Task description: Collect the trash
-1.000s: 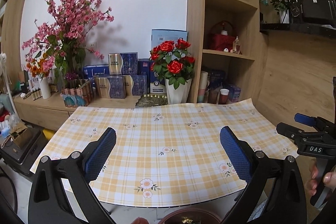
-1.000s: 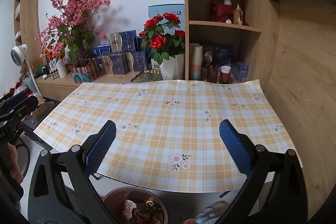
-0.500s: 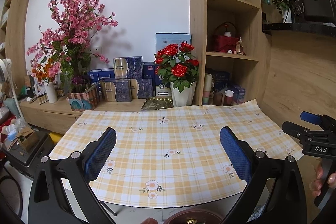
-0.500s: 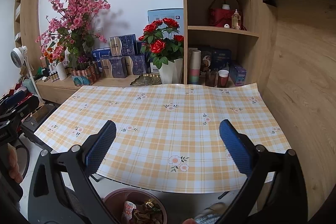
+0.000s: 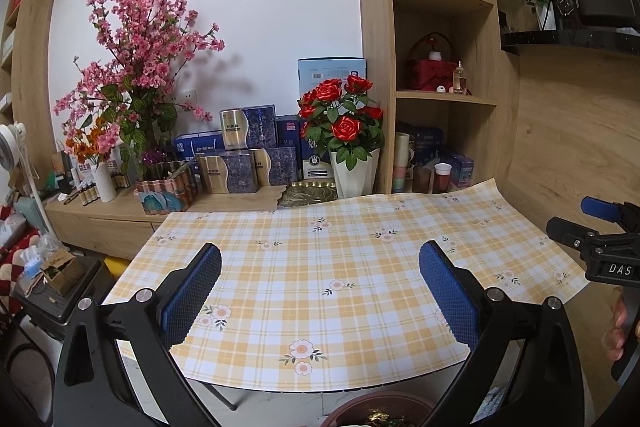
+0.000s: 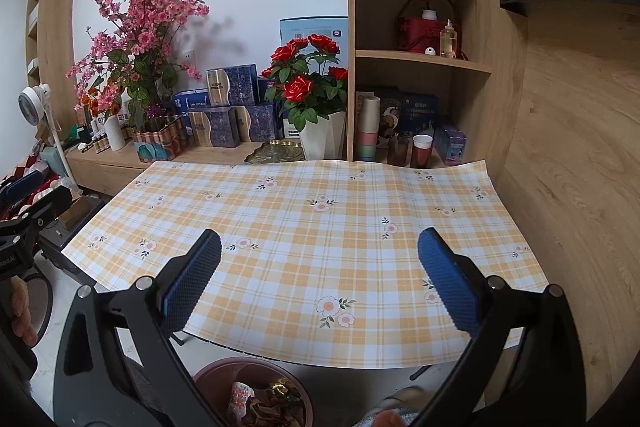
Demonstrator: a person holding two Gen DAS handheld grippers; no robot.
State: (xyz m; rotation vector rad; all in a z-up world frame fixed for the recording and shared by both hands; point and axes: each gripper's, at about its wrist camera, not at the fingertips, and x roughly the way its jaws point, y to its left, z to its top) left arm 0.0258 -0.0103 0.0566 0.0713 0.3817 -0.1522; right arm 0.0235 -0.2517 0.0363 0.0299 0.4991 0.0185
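Nearest the cameras, the left tool [image 5: 320,291] and the right tool [image 6: 319,281] both hang with their blue-padded fingers spread wide and nothing between them, each held above the near edge of the desk [image 6: 312,227]. Below that edge, on the floor, sits a brown round bin [image 6: 256,393] — in the right wrist view it holds the collected trash [image 6: 260,405], crumpled wrappers in white, red and gold; in the left wrist view only its rim and a scrap of gold show at the bottom. The desk is covered by a yellow-and-white plaid cloth with small flower prints. Past its far edge stands a white vase of red roses [image 5: 346,131], with a gold leaf-shaped tray [image 5: 308,193] just beside its base, stacked blue boxes [image 5: 248,147] to the left, and farther left a tall spray of pink blossoms [image 5: 140,59]. To the right, a wooden shelf unit [image 6: 420,59] holds cups, a red basket and jars.
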